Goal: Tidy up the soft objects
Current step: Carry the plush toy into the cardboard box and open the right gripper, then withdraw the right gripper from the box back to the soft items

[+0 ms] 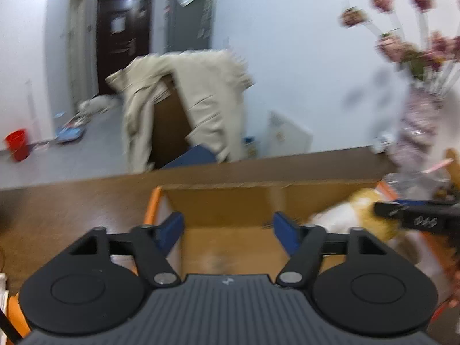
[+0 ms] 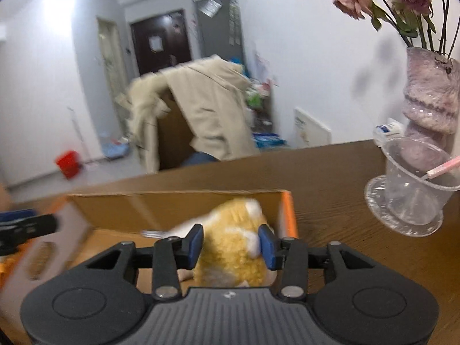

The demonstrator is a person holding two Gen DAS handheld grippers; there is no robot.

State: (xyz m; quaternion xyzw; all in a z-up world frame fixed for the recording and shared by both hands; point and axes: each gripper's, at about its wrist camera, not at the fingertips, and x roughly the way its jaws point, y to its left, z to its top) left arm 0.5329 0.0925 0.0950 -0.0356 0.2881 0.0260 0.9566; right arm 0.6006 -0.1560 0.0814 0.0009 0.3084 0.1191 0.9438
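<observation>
Plush toy [image 2: 235,247] lower part hidden behind right hand-held gripper [image 2: 231,244]; pad contact unclear; vase [image 1: 417,126] blurred.

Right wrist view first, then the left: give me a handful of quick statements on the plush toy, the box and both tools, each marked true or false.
1. The yellow and white plush toy lies inside the cardboard box. True.
2. The left tool holds a second plush toy. False: nothing is between its blue pads; it hangs open over the box's bare floor.
3. The plush toy sits toward the orange-edged right end of the box. True.
4. The clear plastic cup stands inside the box. False: it stands on the wooden table, right of the box.
5. The right tool is over the table, clear of the box. False: it is over the box, the toy between its pads.
</observation>
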